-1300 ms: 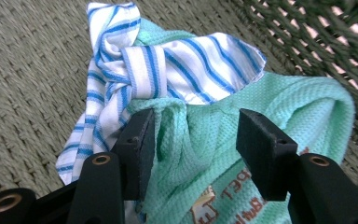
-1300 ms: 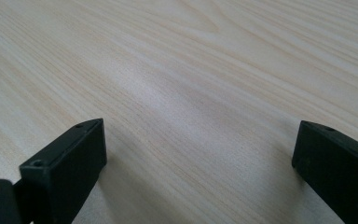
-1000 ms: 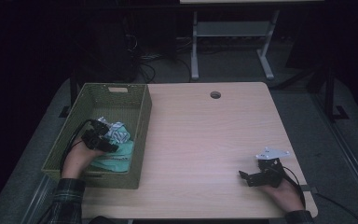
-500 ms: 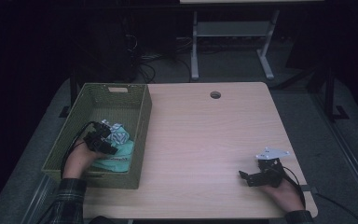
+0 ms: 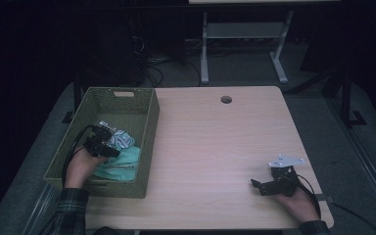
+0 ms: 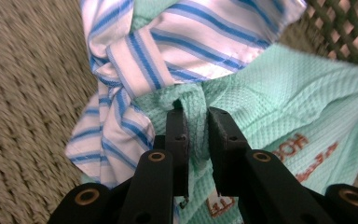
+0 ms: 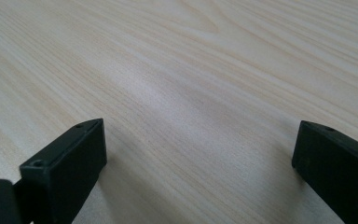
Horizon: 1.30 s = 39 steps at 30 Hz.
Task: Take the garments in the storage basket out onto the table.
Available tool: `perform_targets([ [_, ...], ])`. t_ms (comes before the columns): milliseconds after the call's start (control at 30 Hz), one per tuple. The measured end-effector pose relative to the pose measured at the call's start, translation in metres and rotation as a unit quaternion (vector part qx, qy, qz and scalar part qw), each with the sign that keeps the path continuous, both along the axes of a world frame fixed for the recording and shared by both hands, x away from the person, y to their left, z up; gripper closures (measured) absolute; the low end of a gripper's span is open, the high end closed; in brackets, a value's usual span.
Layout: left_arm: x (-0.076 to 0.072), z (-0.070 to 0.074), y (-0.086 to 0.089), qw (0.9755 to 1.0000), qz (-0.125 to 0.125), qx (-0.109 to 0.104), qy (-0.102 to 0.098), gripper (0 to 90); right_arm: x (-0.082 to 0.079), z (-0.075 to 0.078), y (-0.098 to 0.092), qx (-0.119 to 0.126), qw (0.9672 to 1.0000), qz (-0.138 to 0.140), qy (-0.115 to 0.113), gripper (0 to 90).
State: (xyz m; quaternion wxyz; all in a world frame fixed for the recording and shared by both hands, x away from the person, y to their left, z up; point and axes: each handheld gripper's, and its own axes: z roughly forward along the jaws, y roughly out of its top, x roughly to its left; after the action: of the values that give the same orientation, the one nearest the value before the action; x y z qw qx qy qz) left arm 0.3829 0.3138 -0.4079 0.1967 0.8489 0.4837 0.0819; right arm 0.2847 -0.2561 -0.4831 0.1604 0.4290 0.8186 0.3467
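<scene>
Mint-green waffle cloth [image 6: 279,93] sits bunched between the left gripper [image 6: 196,116], whose jaws have just been closing and now pinch its fold.

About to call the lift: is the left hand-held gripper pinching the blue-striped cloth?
No, in the left gripper view the left hand-held gripper pinches a fold of the mint green cloth; the striped cloth lies beside it.

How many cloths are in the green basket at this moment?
2, possibly more hidden underneath. The mint green cloth lies in the green basket, a fold of it pinched in the left gripper. The blue-striped white cloth sits bunched against it.
</scene>
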Motion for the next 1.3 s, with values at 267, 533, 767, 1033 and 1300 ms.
perform_targets([
  [267,-0.005,0.019,0.012,0.9957,0.021,-0.071,-0.055,78.7,0.000,0.000,0.000,0.000,1.0000,0.000,0.000,2.6],
  [533,-0.013,0.038,0.018,0.9840,0.029,-0.143,-0.103,79.0,0.000,0.000,0.000,0.000,1.0000,0.000,0.000,2.6],
  [767,-0.022,0.059,0.020,0.9694,0.034,-0.190,-0.151,79.1,0.000,0.000,0.000,0.000,1.0000,0.000,0.000,2.6],
  [1033,-0.027,0.073,0.020,0.9581,0.016,-0.217,-0.186,79.2,0.000,0.000,0.000,0.000,1.0000,0.000,0.000,2.6],
  [1300,-0.033,0.094,0.022,0.9448,0.009,-0.236,-0.227,79.6,0.000,0.000,0.000,0.000,1.0000,-0.001,0.000,2.6],
])
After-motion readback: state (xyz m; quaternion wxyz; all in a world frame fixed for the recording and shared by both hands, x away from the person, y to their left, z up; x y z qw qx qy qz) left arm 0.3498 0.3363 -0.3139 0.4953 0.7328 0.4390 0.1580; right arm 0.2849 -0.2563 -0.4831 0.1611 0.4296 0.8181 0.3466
